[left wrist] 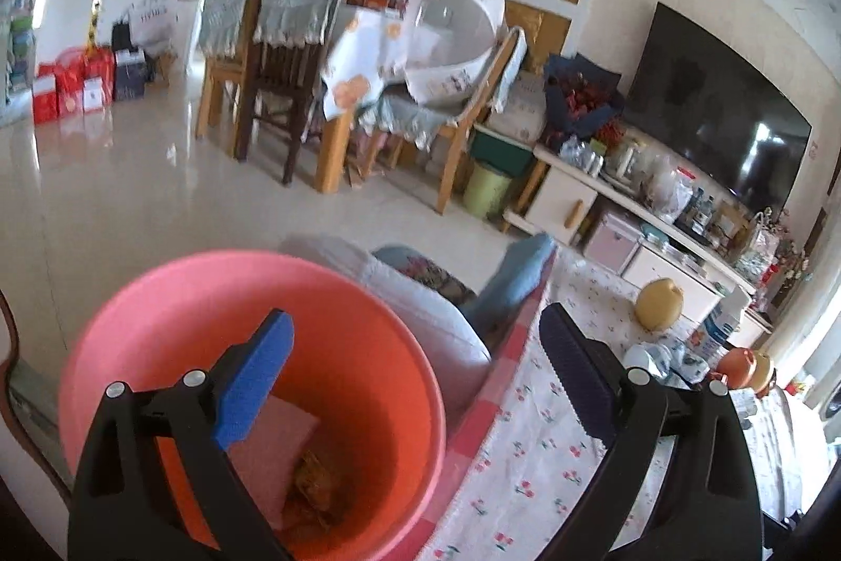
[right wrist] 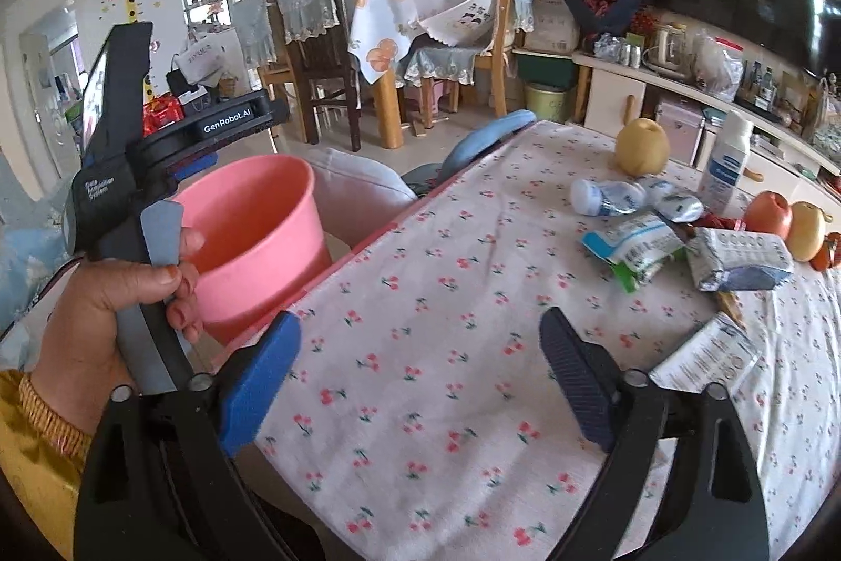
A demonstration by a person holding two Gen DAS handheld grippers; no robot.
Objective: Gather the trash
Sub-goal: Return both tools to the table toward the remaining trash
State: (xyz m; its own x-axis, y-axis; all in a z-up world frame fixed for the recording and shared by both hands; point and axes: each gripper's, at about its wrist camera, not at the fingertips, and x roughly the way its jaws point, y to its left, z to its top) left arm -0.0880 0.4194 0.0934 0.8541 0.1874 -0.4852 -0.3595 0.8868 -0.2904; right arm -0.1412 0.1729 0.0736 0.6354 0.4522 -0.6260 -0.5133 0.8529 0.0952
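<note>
Left wrist view: left gripper [left wrist: 415, 340] spread wide, nothing between the jaws, hanging over the pink bucket [left wrist: 157, 298] and the table edge. Bucket standing just left of the table [left wrist: 525, 456], which wears a cloth printed with small cherries. Inside the bucket, at the bottom, a pink flat piece [left wrist: 278, 435] and some brownish scraps [left wrist: 320, 487]. Right of the bucket, far along the table, a yellow pear [left wrist: 659, 303], a white bottle [left wrist: 728, 324] and a blurred heap of wrappers [left wrist: 657, 358]. Beyond the bucket, dining chairs [left wrist: 289, 51] and a television [left wrist: 720, 109] on the far wall.

Right wrist view: right gripper [right wrist: 420, 350] likewise released, jaws wide apart with only bare cloth between them. Pink bucket [right wrist: 252, 224] at the table's left edge, well left of the trash. A hand [right wrist: 121, 293] with a yellow sleeve, just in front of the bucket, gripping the handle of the left gripper's tool. Well right of the bucket, on the table [right wrist: 420, 298]: a crushed plastic bottle [right wrist: 609, 195], a blue and white packet [right wrist: 636, 248], a silver-grey packet [right wrist: 741, 258], and a white printed wrapper [right wrist: 707, 356] nearest the right jaw. Further from the bucket, the pear [right wrist: 641, 145], the white bottle [right wrist: 728, 161], a red apple [right wrist: 767, 214] and another yellow fruit [right wrist: 807, 230]
</note>
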